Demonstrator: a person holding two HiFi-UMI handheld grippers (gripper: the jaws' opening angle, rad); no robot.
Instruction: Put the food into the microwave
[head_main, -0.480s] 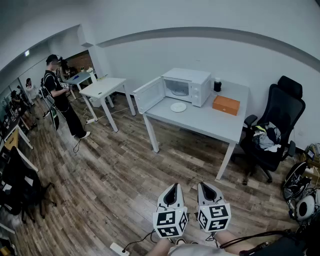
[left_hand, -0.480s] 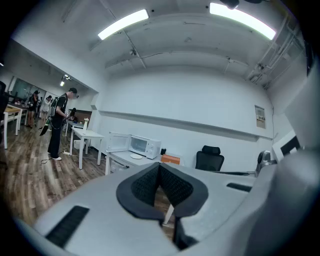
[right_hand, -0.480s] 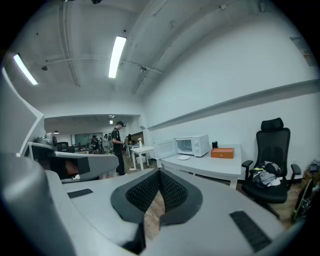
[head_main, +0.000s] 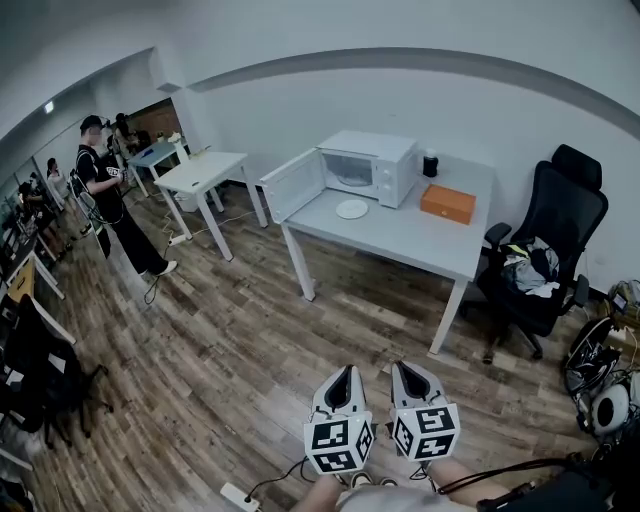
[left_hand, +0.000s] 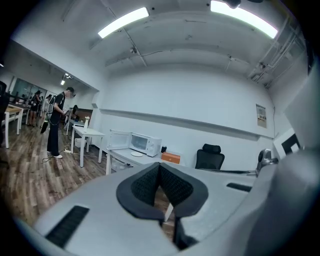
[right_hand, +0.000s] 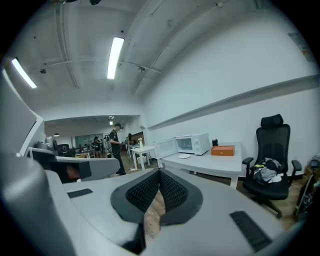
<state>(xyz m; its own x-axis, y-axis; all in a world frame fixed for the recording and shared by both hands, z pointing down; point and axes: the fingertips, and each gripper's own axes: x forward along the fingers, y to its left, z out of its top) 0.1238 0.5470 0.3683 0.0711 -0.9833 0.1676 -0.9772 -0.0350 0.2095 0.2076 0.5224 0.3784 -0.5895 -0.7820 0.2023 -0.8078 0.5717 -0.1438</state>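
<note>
Head view: the left gripper (head_main: 344, 372) and right gripper (head_main: 404, 368) are side by side. Far beyond their fingertips, a plate (head_main: 351, 208) lies on the table (head_main: 420, 245), just before the open microwave (head_main: 365, 165).

Left gripper view: the fingers (left_hand: 145, 186) are pressed together and empty, with the plate far ahead, left of the tips.

Right gripper view: the fingers (right_hand: 174, 190) are pressed together and empty, with the plate far ahead, right of the tips.

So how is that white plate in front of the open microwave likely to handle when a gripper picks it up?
The white plate looks stiff and shallow, lying flat on the table, so jaws would probably have to pinch its thin rim. Its smooth look suggests it may slip or tilt. If ceramic, it could chip; the material cannot be told.
</note>
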